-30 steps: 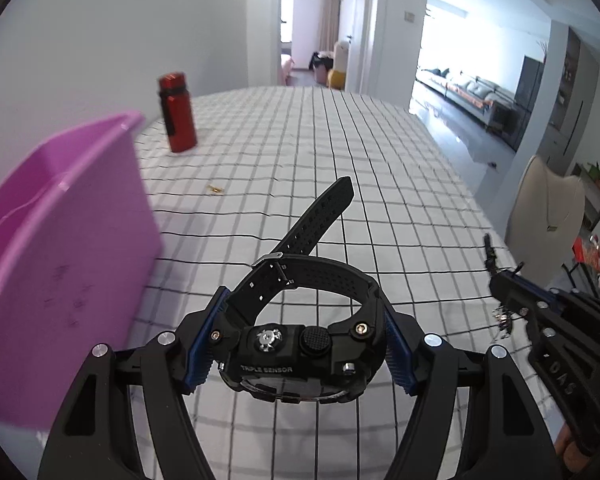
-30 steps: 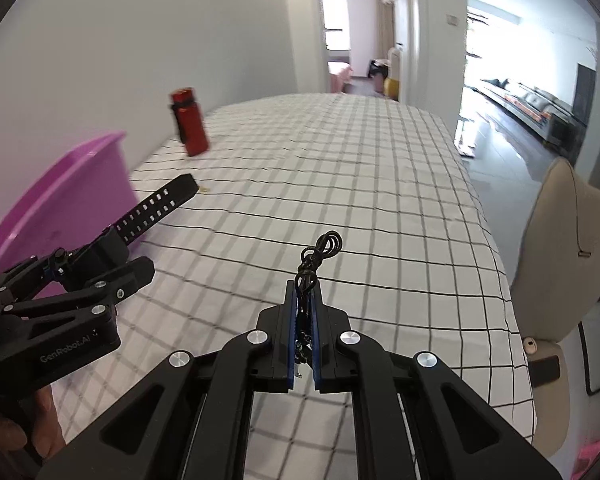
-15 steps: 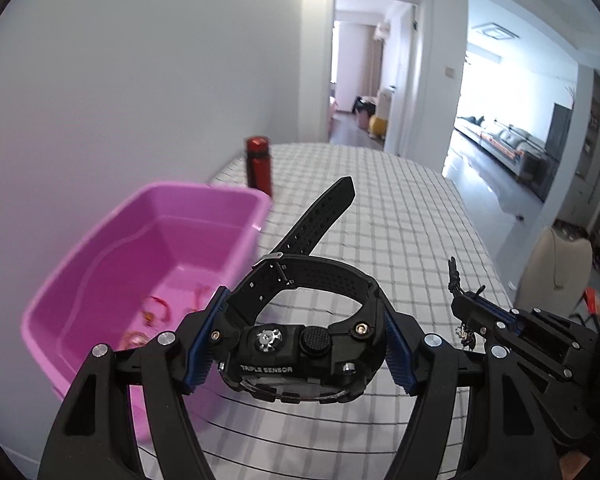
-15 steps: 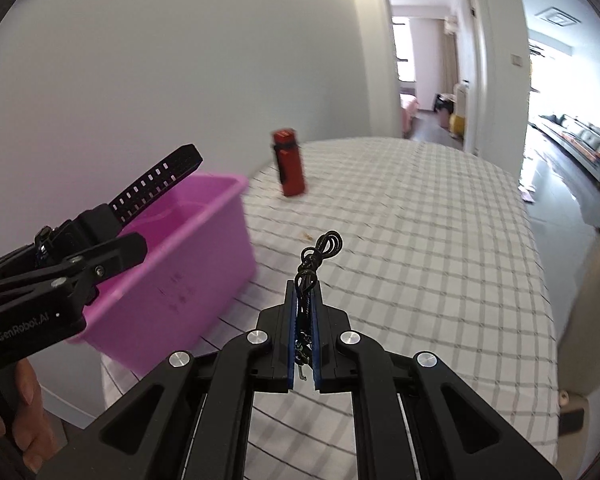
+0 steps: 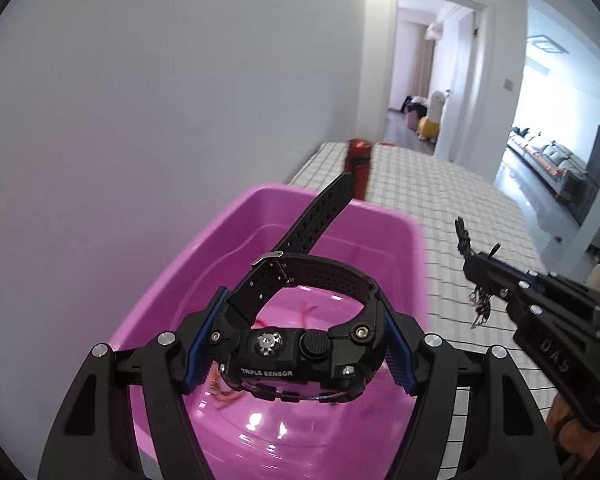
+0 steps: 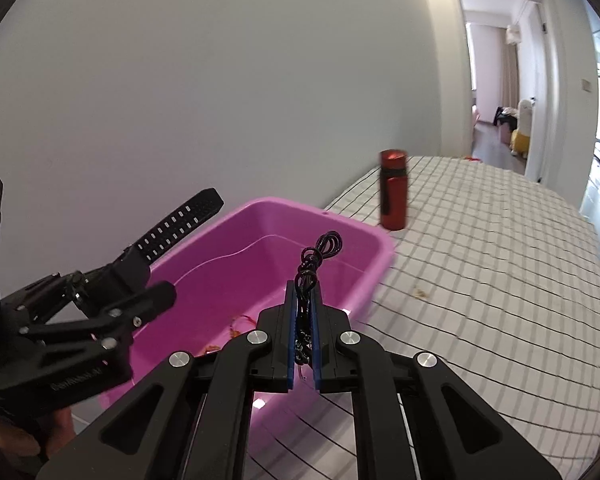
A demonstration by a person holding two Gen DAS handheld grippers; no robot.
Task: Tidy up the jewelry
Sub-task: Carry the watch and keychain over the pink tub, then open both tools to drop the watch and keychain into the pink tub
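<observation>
My left gripper is shut on a black sports watch and holds it above the open pink tub. The watch strap sticks up in the right wrist view. My right gripper is shut on a black cord necklace, held over the tub's near right part. The right gripper with the necklace also shows in the left wrist view. Some red and orange jewelry pieces lie on the tub floor.
The pink tub stands at the left end of a table with a white checked cloth, close to a white wall. A red bottle stands just behind the tub. A small gold piece lies on the cloth.
Both grippers have swung left and up from over the cloth to above the pink tub, still gripping the watch and the necklace.
</observation>
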